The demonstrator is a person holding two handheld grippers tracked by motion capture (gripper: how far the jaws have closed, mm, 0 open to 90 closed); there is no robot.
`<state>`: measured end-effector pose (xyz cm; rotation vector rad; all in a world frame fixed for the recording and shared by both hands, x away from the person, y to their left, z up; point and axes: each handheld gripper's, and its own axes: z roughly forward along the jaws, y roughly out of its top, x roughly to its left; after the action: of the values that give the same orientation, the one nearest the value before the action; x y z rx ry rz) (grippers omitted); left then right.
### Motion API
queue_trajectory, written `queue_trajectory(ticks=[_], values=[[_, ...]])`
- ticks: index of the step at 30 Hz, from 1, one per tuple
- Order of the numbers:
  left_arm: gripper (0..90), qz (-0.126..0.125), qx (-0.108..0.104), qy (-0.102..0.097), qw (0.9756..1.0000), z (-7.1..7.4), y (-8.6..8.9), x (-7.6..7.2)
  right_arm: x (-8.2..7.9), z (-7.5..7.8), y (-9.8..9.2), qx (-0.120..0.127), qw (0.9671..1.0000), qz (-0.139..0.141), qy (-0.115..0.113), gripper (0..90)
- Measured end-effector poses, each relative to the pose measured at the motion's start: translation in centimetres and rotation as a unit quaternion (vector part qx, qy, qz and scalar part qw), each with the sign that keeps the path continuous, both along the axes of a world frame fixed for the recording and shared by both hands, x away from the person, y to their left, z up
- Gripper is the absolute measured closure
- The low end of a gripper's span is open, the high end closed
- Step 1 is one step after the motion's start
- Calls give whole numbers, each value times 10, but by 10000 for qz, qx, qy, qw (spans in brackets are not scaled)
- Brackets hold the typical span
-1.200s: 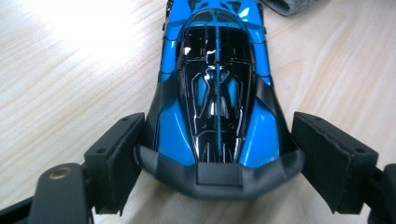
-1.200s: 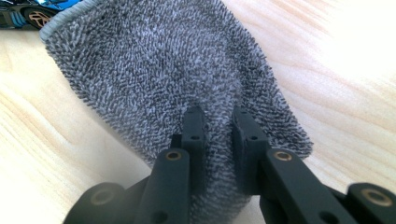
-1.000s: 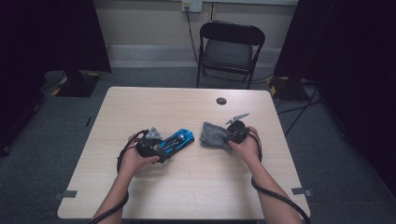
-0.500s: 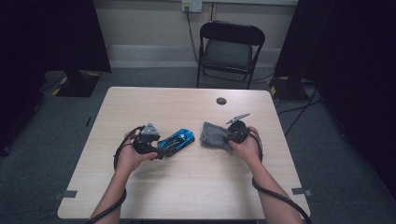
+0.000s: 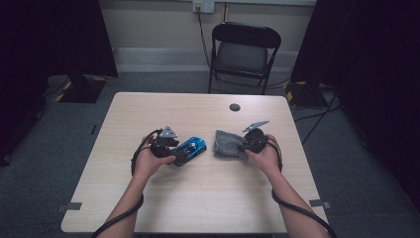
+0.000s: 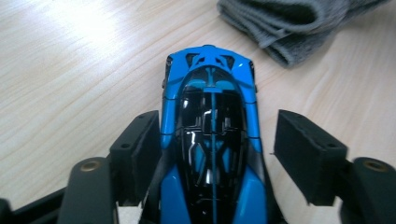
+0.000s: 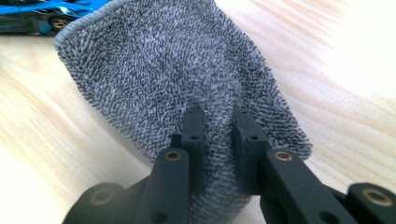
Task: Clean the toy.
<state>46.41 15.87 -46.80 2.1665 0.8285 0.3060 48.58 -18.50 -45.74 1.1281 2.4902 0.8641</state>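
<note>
Two jaws of left hand-held gripper closing, flanking blue toy car.

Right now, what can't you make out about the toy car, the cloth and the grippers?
- Blue toy car: its rear is cut off by the bottom edge of the left gripper view.
- Left gripper: whether its left pad touches the car is unclear.
- Grey cloth: its pinched fold hides between the right gripper jaws.
- Small dark disc: too small to identify.

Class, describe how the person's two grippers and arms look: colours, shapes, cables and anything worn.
Both the left gripper and right gripper are black, each with two blocky jaws, brass-coloured pivot pins, a grey three-cornered plate on top and a black cable trailing along the forearm. The forearms are bare: no sleeves show.
</note>
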Motion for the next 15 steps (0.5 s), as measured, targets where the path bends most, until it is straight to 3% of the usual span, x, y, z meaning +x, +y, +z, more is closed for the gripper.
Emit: queue_trajectory(ticks=[4,6,15], values=[[367,4,-76,-21,10000,1,-3,3,-4,6,-1,99,9998,98,-109,771],[378,-17,32,-86,10000,3,-6,5,-6,8,-2,127,9997,158,-109,771],[416,-57,154,24,9999,-4,-20,13,-27,12,-1,316,9972,655,-154,771]])
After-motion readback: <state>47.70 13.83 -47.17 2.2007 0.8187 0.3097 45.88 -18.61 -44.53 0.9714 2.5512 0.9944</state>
